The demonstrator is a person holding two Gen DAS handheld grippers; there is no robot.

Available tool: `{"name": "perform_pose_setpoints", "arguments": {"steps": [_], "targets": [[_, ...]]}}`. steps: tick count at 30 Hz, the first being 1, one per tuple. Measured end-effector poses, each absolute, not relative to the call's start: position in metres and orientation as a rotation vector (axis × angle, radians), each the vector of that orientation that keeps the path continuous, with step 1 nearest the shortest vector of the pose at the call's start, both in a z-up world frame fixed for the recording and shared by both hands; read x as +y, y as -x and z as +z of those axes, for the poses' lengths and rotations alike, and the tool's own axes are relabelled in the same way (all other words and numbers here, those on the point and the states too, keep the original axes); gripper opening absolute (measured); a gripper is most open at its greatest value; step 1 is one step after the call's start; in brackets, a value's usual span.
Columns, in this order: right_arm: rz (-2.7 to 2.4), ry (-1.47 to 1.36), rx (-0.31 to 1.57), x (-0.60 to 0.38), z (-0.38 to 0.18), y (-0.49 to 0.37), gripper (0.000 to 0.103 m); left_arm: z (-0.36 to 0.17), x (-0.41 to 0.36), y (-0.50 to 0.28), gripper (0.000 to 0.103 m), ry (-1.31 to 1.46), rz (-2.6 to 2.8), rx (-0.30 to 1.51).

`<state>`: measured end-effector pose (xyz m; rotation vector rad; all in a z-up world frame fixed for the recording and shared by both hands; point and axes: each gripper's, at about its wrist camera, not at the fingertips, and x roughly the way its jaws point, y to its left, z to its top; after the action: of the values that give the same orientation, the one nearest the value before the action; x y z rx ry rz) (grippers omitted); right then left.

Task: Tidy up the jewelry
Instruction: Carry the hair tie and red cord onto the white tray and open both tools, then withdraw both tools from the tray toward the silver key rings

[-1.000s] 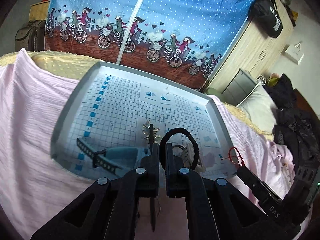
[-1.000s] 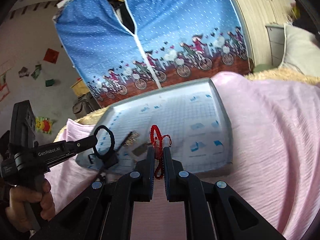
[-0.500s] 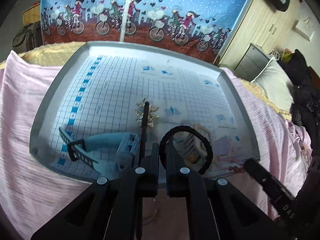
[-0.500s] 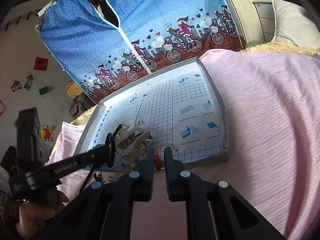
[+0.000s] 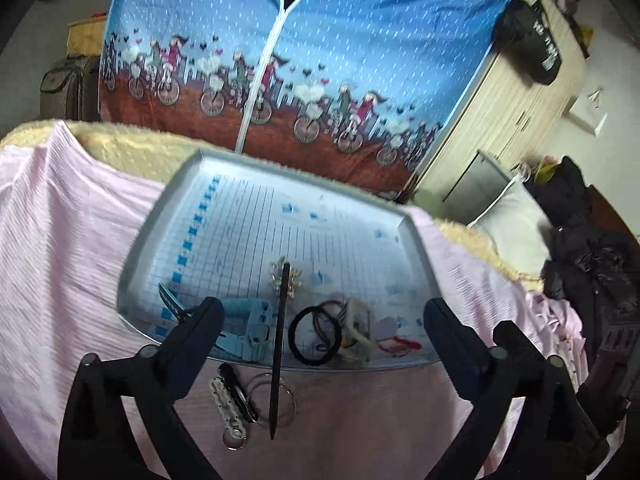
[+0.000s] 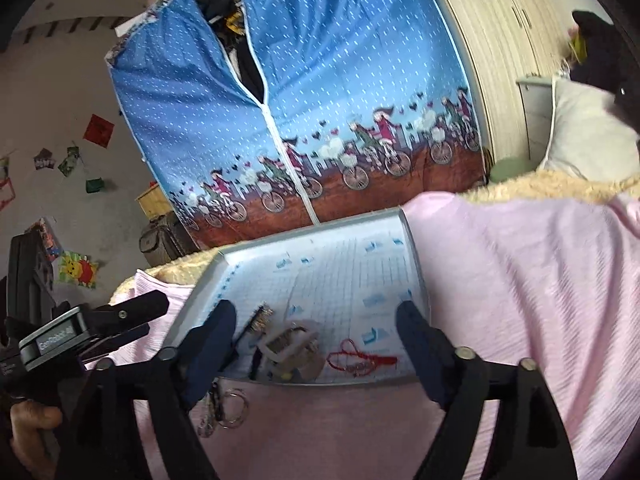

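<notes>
Pink blanket (image 5: pixel 72 240) covers the bed; grey tray (image 5: pixel 420 248) with grid paper sits on it, in front of the blue bicycle-print wardrobe (image 5: pixel 320 40).

Both tools have changed within the last second. We had the left gripper (image 5: pixel 320 344) pinched on the black hair tie (image 5: pixel 314 336) and the right gripper (image 6: pixel 316 340) pinched on the red string bracelet (image 6: pixel 360 360). Now both stand wide apart, holding nothing, and have drawn back from the tray.

Hair tie lies flat in the tray near its front rim, beside the pale hair clip (image 5: pixel 356 320). Bracelet lies in the tray's front right part, just inside the rim. Blue clip (image 5: pixel 248 320) and gold ornament (image 5: pixel 286 280) also in the tray. Black stick (image 5: pixel 278 344) lies across the front rim, half out.

We judge two pieces delivered. Still outside on the blanket: the white chain (image 5: pixel 226 404) and key rings (image 5: pixel 272 400); likely next.
</notes>
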<state>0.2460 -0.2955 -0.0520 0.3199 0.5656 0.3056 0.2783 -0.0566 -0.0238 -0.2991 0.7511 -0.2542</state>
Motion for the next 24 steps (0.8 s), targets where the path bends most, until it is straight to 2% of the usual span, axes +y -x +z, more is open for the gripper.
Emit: {"name": "perform_pose_setpoints", "arguments": {"steps": [4,13,18,24], "targets": [[0.341,-0.296,0.487,-0.286,-0.028,-0.227,0.103,0.010,-0.048,-0.244,0.101,0.218,-0.264,0.620],[0.363,-0.142,0.268,-0.253,0.013,-0.165,0.103,0.053,0.000,-0.165,0.101,0.280,-0.237,0.433],[0.387,-0.065,0.240,-0.235,0.019,-0.134,0.103,0.064,0.026,-0.138,0.101,0.300,-0.199,0.450],[0.414,-0.015,0.237,-0.219,0.017,-0.110,0.103,0.060,0.031,-0.103,0.101,0.200,-0.143,0.465]]}}
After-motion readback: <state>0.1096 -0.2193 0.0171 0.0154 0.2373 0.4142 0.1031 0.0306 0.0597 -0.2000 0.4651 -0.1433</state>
